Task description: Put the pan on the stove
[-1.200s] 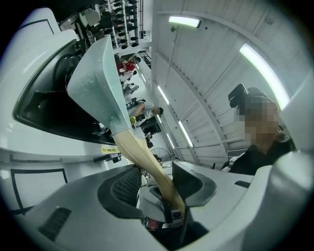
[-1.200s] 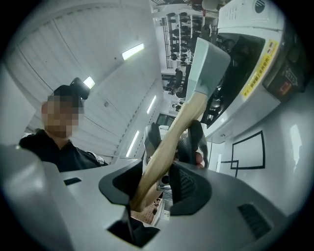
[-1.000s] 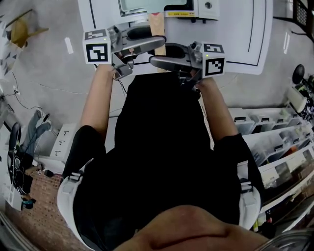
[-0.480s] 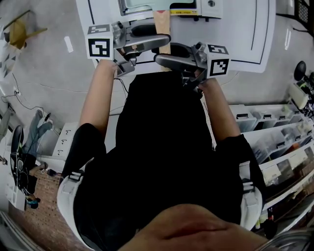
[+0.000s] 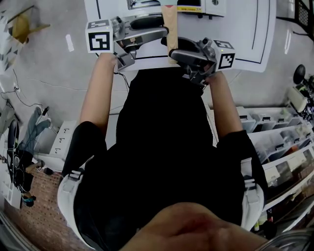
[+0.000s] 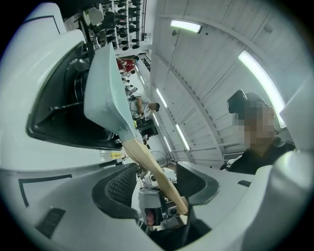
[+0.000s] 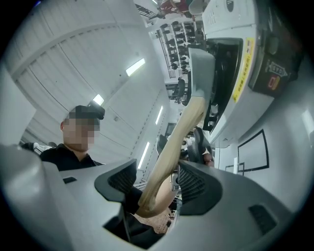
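Pan point(image 6: 105, 93), upper left: its handle sits loose between the opening jaws of left gripper point(image 6: 152, 184) and right gripper point(image 7: 157, 181), both released. Withdraw straight back; don't nudge it.

In your head view the pan's bowl runs off the top edge, leaving only its wooden handle point(image 5: 170, 24). The stove point(image 5: 142, 4) is cut off there too. Your torso point(image 5: 162, 147) hides the desk's point(image 5: 245, 29) near edge. In the left gripper view, the items on the shelves point(image 6: 120, 19) beyond the pan point(image 6: 105, 88) are too small to tell.
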`<state>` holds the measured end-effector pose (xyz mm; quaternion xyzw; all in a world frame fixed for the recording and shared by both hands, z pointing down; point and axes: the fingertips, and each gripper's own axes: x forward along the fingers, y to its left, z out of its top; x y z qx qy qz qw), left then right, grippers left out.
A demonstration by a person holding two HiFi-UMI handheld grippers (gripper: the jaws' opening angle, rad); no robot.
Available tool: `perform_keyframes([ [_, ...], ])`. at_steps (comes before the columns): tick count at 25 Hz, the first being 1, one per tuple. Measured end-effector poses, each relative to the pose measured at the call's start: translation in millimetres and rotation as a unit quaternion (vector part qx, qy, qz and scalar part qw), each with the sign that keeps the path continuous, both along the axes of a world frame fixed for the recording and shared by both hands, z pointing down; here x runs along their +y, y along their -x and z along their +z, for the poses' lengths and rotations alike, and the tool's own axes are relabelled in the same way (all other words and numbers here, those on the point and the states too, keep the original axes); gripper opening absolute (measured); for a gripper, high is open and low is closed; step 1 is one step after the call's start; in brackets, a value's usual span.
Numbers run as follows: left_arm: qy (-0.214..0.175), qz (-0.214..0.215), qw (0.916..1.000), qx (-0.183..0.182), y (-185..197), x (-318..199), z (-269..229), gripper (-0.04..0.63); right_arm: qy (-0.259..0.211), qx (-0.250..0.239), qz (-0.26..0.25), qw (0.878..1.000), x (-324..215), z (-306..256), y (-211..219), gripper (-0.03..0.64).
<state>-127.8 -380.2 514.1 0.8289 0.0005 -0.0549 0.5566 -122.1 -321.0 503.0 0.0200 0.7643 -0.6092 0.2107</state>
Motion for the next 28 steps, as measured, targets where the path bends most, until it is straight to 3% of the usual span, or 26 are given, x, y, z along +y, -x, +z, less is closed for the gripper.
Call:
perform_keyframes([
  [4,0.014,-0.043,0.9989,0.007,27,-2,1,0.255,0.011,-0.013,0.04,0.999,3,1,-28,0.249],
  [7,-0.007,-0.069,0.9976,-0.008,42,5,-2,0.255,0.006,-0.019,0.087,0.996,5,-3,-54,0.247],
  [10,-0.039,-0.093,0.9944,-0.031,58,20,-10,0.252,-0.014,0.036,0.153,0.988,7,0,-79,0.245],
  [12,-0.069,-0.113,0.9898,-0.053,70,34,-19,0.226,-0.059,0.104,0.206,0.971,10,-6,-91,0.198],
  [14,-0.109,-0.14,0.9814,-0.074,80,48,-32,0.169,-0.118,0.176,0.259,0.942,16,-21,-102,0.118],
  [16,-0.151,-0.178,0.9684,-0.086,91,61,-51,0.117,-0.182,0.236,0.316,0.901,26,-45,-113,0.049],
  [21,-0.277,-0.245,0.924,-0.097,106,100,-106,0.025,-0.302,0.317,0.411,0.799,68,-107,-122,0.034],
  [24,-0.335,-0.278,0.8915,-0.125,112,120,-123,0.017,-0.334,0.385,0.438,0.741,91,-114,-126,0.034],
  [28,-0.4,-0.337,0.8335,-0.177,121,143,-147,0.017,-0.376,0.442,0.451,0.678,109,-133,-122,0.035],
])
